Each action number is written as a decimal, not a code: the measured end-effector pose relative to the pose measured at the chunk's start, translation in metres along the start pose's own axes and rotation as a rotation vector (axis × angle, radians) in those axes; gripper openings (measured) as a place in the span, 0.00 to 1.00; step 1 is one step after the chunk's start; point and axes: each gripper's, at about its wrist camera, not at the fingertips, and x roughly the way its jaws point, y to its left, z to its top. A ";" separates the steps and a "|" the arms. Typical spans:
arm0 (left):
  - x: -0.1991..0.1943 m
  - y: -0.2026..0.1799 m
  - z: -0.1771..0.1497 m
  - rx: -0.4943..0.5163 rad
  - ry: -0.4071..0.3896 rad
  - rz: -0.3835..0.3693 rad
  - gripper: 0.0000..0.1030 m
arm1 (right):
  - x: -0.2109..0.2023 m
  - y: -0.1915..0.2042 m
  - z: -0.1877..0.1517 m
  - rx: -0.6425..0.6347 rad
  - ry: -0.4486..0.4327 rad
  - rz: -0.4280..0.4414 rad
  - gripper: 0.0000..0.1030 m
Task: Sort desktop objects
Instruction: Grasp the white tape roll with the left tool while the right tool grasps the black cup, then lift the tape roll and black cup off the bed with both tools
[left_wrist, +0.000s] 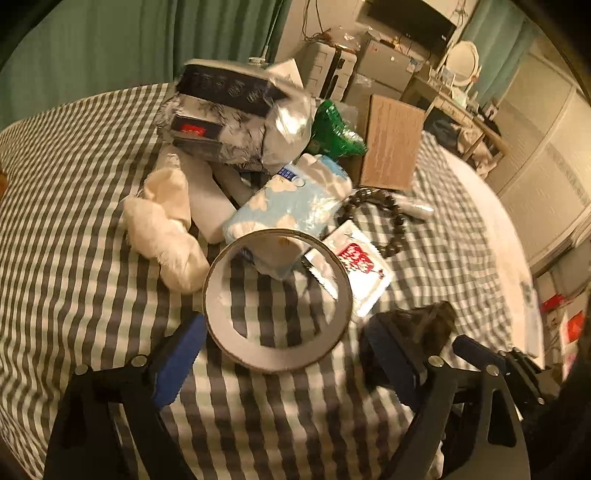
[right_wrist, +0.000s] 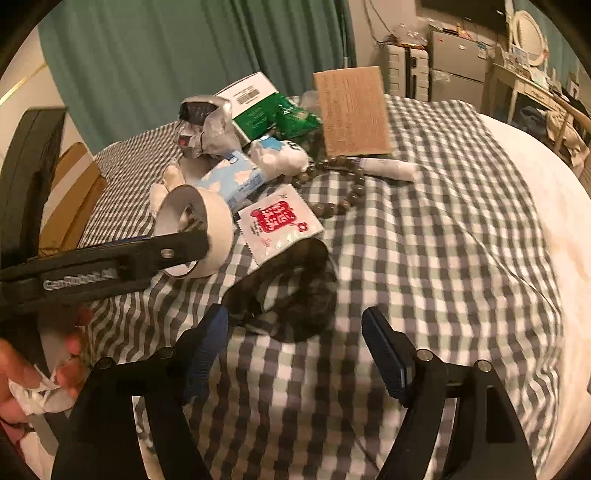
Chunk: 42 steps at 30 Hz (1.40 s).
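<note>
A white tape roll (left_wrist: 277, 299) stands just ahead of my open left gripper (left_wrist: 284, 354), between its blue-padded fingers without a clear grip. In the right wrist view the left gripper's finger (right_wrist: 177, 251) reaches across the roll (right_wrist: 207, 229). My right gripper (right_wrist: 295, 350) is open just short of a dark fuzzy hair tie (right_wrist: 291, 291), which also shows blurred in the left wrist view (left_wrist: 424, 332). A white sachet with a red label (right_wrist: 280, 221), a blue cloud-print pack (left_wrist: 291, 199) and a bead bracelet (right_wrist: 332, 184) lie behind.
A checkered cloth (right_wrist: 424, 258) covers the surface. A pile at the back holds a white plush toy (left_wrist: 162, 225), a crumpled silver bag (left_wrist: 229, 122), green packets (right_wrist: 280, 114), a brown cardboard box (right_wrist: 351, 110) and a white tube (right_wrist: 388, 168). Furniture stands beyond.
</note>
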 end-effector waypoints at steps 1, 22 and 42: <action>0.003 0.000 0.001 0.007 -0.003 0.006 0.91 | 0.004 0.002 0.001 -0.008 -0.001 0.005 0.73; 0.018 0.018 0.003 -0.029 -0.008 0.009 0.81 | 0.040 -0.013 0.010 0.096 0.002 0.174 0.57; -0.080 0.000 -0.002 0.008 -0.130 0.008 0.80 | -0.014 0.006 -0.002 0.048 0.030 0.065 0.10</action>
